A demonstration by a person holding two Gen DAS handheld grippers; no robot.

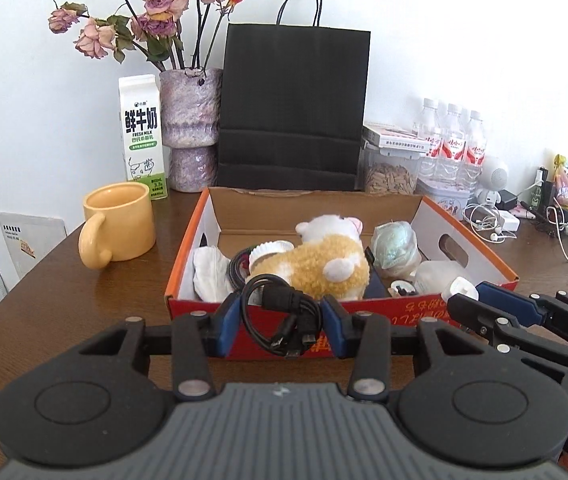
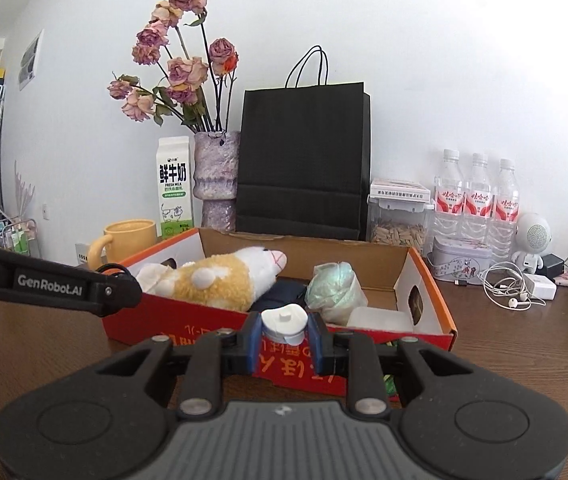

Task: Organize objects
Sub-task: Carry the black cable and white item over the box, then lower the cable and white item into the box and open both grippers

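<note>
At the box's point(image 1: 472, 236) near wall, two grippers hold one item each: the left gripper point(image 1: 282, 326) is clamped on one coiled black cable point(image 1: 280, 312), the right gripper point(image 2: 284, 338) on one white cap point(image 2: 285, 320). One plush toy point(image 1: 320, 268) lies inside; three bottles point(image 2: 476, 200) stand behind.

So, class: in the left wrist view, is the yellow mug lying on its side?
No, the yellow mug stands upright on the table, its open mouth facing up.
</note>
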